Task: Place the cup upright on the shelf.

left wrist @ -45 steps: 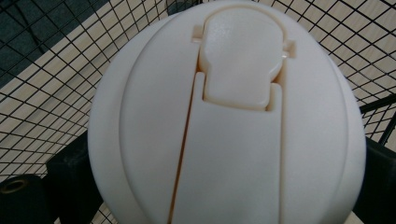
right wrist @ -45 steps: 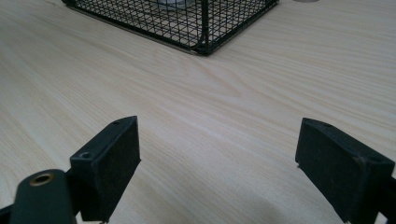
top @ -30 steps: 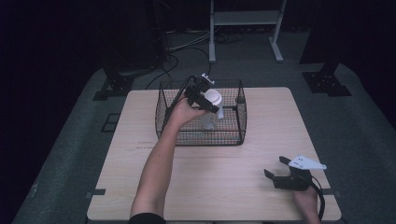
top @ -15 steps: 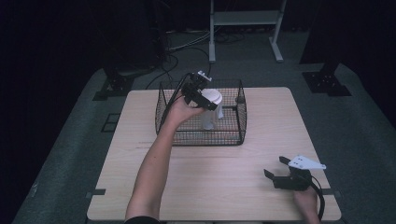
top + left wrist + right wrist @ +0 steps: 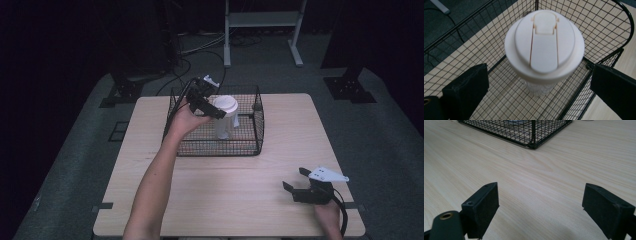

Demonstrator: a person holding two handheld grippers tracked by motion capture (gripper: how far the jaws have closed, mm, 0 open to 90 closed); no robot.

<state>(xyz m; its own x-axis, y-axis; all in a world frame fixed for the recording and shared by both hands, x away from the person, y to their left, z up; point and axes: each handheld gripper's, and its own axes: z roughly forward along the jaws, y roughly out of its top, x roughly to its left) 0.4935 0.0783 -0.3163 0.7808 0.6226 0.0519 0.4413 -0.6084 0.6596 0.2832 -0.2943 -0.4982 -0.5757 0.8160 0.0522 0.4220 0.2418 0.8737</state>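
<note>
Inside the wire basket (image 5: 252, 131), the lidded cup (image 5: 544, 47) is standing upright, the left gripper (image 5: 209, 102) hovering wide open above it; the right gripper (image 5: 296, 186), jaws apart, is resting idle on the table (image 5: 235, 190).

**Operator and Handheld Gripper Hardware: Appearance**

The left gripper (image 5: 216, 111) has a black body with a small pale plate on top and a black cable trailing from it. Its jaws end in thick, matte black rectangular pads (image 5: 466, 90). The right gripper (image 5: 295, 180) is also black and carries a light grey three-cornered plate (image 5: 327, 175); a black cable (image 5: 341, 210) loops from its rear. Its left pad (image 5: 482, 206) shows a small recessed hole, and a brass-coloured eyelet (image 5: 446, 215) sits in the black link beside it. The person's forearms are bare, with no sleeves visible.
</note>
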